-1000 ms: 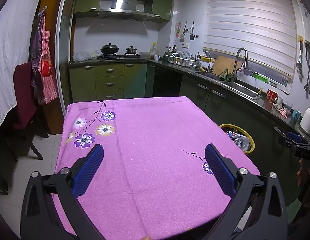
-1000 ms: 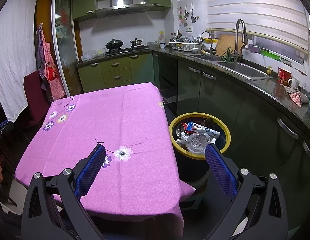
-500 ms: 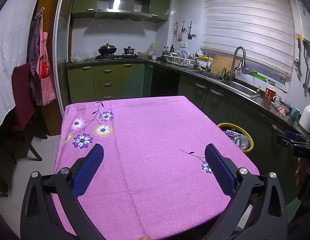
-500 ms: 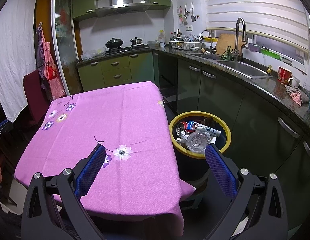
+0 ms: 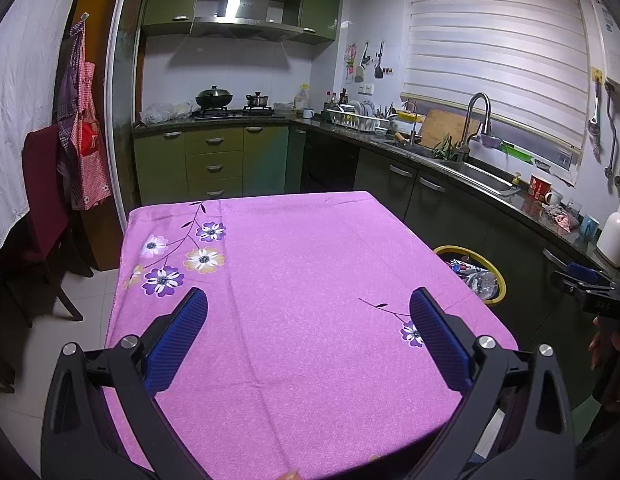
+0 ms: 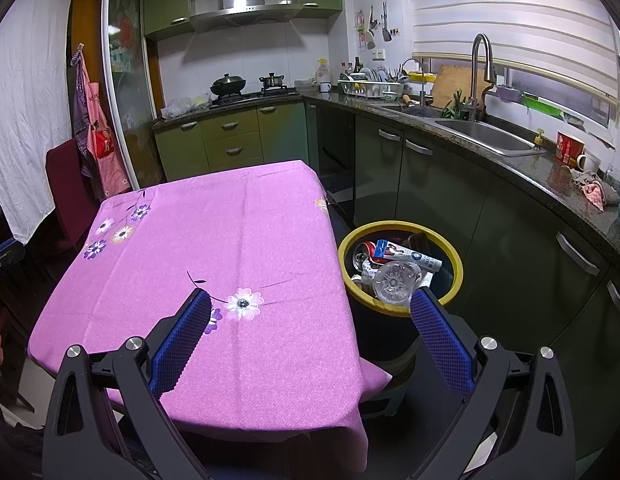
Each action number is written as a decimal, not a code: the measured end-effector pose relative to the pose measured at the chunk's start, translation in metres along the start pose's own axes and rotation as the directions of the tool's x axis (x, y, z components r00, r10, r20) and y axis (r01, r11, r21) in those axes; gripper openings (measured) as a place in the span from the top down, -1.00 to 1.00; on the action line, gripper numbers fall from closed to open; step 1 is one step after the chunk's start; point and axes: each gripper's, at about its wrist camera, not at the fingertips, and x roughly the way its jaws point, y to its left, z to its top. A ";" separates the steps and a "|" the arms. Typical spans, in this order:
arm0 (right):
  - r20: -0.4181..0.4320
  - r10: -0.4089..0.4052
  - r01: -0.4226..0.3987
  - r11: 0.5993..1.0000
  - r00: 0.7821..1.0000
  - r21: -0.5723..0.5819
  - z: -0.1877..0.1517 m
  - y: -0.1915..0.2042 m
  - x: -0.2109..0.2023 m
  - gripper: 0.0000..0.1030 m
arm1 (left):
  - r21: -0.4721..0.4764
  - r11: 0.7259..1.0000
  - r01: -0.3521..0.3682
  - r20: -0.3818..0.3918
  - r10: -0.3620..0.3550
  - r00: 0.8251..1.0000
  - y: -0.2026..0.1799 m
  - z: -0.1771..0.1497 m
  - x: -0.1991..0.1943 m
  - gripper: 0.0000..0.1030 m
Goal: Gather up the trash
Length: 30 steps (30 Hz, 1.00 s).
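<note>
A yellow-rimmed black trash bin (image 6: 457, 268) stands on the floor right of the table; it holds a clear plastic bottle (image 6: 393, 282), a white tube and other trash. The bin also shows in the left wrist view (image 5: 499, 280). The table has a pink flowered cloth (image 5: 302, 280) with nothing lying on it, also seen in the right wrist view (image 6: 230, 240). My left gripper (image 5: 308, 332) is open and empty above the table's near edge. My right gripper (image 6: 310, 332) is open and empty above the table's near right corner, next to the bin.
Dark green cabinets and a counter with a sink (image 6: 485, 140) run along the right wall. A stove with pots (image 5: 230, 106) stands at the back. A dark red chair (image 5: 42, 200) and a hanging apron (image 5: 84, 136) are at the left.
The left wrist view has shifted slightly, with the table sitting a little further left and lower. The right gripper has hardly moved. Both grippers stay open.
</note>
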 end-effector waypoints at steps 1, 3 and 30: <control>-0.001 0.001 -0.001 1.000 1.000 0.000 0.000 0.000 0.000 -0.91 | -0.002 1.000 0.002 -0.002 -0.002 1.000 0.000 0.000 0.001 -0.87; -0.003 0.002 -0.002 1.000 1.000 -0.001 -0.001 0.000 0.001 -0.91 | -0.001 1.000 0.003 -0.003 -0.003 1.000 0.000 0.000 0.001 -0.87; -0.013 0.001 -0.001 1.000 1.000 0.001 -0.003 -0.002 0.007 -0.91 | 0.014 1.000 -0.002 0.007 0.002 1.000 0.000 -0.003 0.006 -0.87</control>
